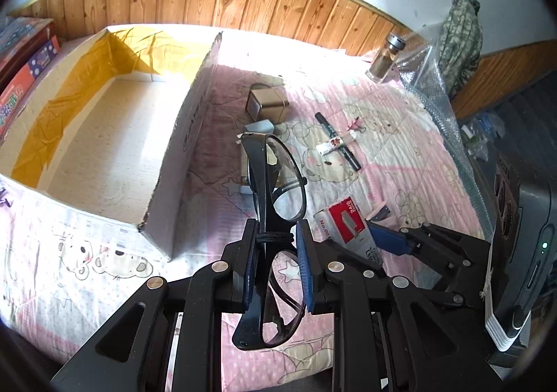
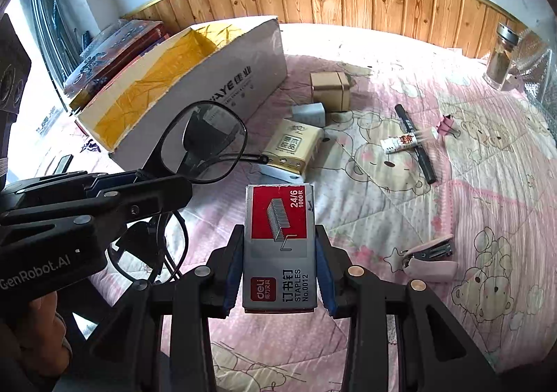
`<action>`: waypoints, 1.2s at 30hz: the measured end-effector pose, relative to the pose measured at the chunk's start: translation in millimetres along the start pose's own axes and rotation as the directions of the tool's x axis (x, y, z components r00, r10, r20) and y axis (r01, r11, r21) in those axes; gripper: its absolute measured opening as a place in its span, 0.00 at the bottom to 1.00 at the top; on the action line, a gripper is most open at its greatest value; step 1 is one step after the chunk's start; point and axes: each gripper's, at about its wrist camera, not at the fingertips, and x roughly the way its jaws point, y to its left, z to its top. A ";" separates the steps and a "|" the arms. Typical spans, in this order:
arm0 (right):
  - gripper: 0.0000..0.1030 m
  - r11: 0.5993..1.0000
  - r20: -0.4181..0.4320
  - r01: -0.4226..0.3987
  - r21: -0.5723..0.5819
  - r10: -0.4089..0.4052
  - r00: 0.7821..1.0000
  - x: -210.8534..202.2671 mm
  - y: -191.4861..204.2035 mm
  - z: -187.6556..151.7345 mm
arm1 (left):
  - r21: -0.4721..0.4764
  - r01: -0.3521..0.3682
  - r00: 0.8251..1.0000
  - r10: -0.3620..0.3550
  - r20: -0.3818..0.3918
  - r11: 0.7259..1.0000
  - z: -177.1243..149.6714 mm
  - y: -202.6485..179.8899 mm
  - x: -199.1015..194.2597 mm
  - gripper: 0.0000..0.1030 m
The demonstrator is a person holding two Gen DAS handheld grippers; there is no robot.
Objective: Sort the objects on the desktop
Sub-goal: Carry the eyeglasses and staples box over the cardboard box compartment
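Observation:
Black-framed glasses hang above the pink quilt, with my left gripper shut on their bridge and folded arms. In the right wrist view the same glasses stick out of the left gripper at the left. My right gripper is shut on a red and grey staples box, lifted off the quilt; this box also shows at the lower right of the left view. An open cardboard box with yellow tape inside stands to the left, also in the right view.
On the quilt lie a small brown box, a white charger, a yellow pack, a black marker, a white tube, a pink clip and a pink stapler. A glass jar stands by the wooden wall.

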 end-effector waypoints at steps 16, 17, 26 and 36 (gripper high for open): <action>0.38 0.992 0.059 -0.054 -0.117 0.062 0.996 -36.1 72.8 44.0 | -0.063 0.035 0.987 -0.025 0.157 0.997 28.1 49.7 -87.1 0.21; 0.38 0.991 0.062 -0.058 -0.121 0.066 0.996 -36.9 76.8 46.7 | -0.067 0.032 0.986 -0.021 0.164 0.997 30.5 53.9 -90.4 0.21; 0.38 0.979 0.071 -0.105 -0.173 0.119 0.990 -38.2 110.8 72.4 | -0.127 0.044 0.982 -0.019 0.188 0.991 45.6 90.2 -104.2 0.21; 0.38 0.967 0.039 -0.190 -0.171 0.199 0.979 -19.5 126.0 102.6 | -0.177 0.017 0.984 0.015 0.176 0.984 62.0 125.8 -103.4 0.21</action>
